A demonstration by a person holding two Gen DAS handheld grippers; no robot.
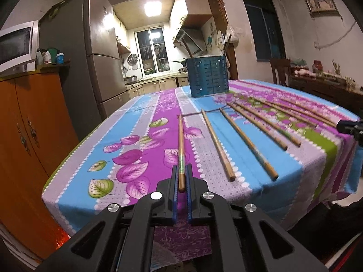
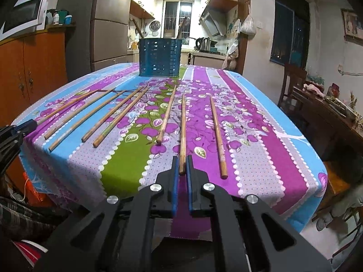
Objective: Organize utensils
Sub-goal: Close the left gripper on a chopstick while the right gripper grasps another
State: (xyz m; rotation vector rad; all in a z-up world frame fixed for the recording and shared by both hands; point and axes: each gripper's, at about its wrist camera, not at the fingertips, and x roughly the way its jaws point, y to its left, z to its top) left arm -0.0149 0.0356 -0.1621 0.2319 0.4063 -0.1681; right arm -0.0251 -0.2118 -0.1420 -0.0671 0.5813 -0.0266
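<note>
Table (image 2: 261,172) covered by a striped floral cloth (image 2: 127,165). Blue perforated utensil holder (image 2: 160,57) stands upright at the far end. Wooden chopsticks (image 2: 115,115) lie in a loose row before it.

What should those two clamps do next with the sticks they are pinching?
Probably lift both. Each gripper, left and right, is shut on a brown wooden chopstick lying on the table; the blue slotted plastic holder stands beyond.

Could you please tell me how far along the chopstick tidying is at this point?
Early stage. Done: a few sticks already stand in the blue holder. In hand: the left tool and the right tool are each shut on one chopstick. Left: six loose chopsticks on the tablecloth.
</note>
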